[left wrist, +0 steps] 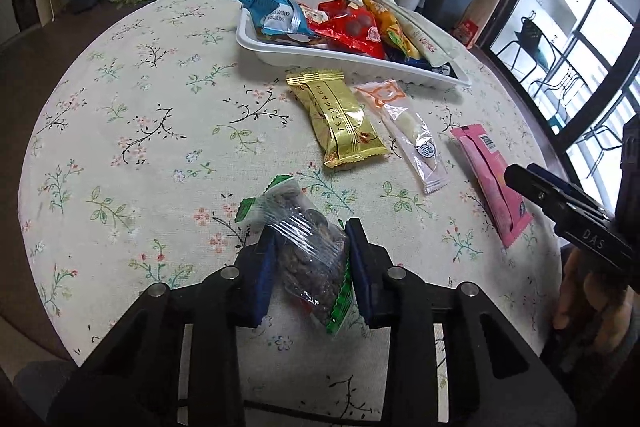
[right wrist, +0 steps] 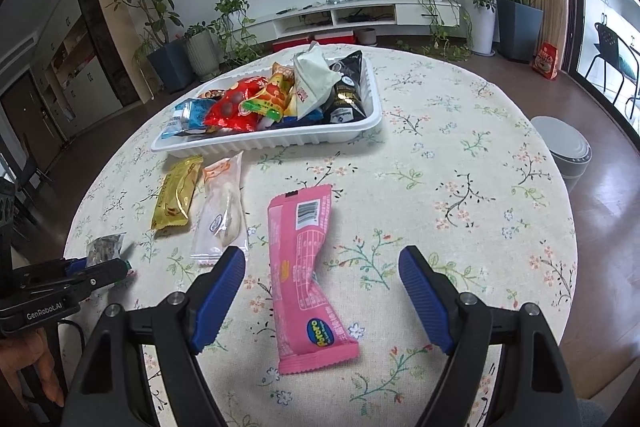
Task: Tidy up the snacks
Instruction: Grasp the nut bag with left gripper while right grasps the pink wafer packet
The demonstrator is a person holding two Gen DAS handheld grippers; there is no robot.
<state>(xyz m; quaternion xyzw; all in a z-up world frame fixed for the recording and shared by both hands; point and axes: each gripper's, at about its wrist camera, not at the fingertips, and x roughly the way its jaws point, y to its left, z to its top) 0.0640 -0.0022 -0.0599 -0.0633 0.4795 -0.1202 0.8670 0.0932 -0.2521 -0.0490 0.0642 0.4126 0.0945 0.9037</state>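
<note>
My left gripper (left wrist: 310, 229) is shut on a clear bag of dark snacks with green ends (left wrist: 312, 255), its blue pads pressing both sides. The right wrist view shows this bag (right wrist: 105, 247) at the far left. My right gripper (right wrist: 322, 255) stands open above a pink packet (right wrist: 304, 267) that lies flat on the floral tablecloth between its fingers, untouched. A gold packet (left wrist: 344, 119) and a clear packet with a white snack (left wrist: 412, 135) lie side by side in front of a white tray (left wrist: 280, 57) filled with several colourful snack packs.
The round table's edge curves close on the right, with a grey bin (right wrist: 568, 151) on the floor beyond it. A hand (left wrist: 580, 287) holds the right gripper at the right edge. Potted plants and a low TV cabinet stand behind the table.
</note>
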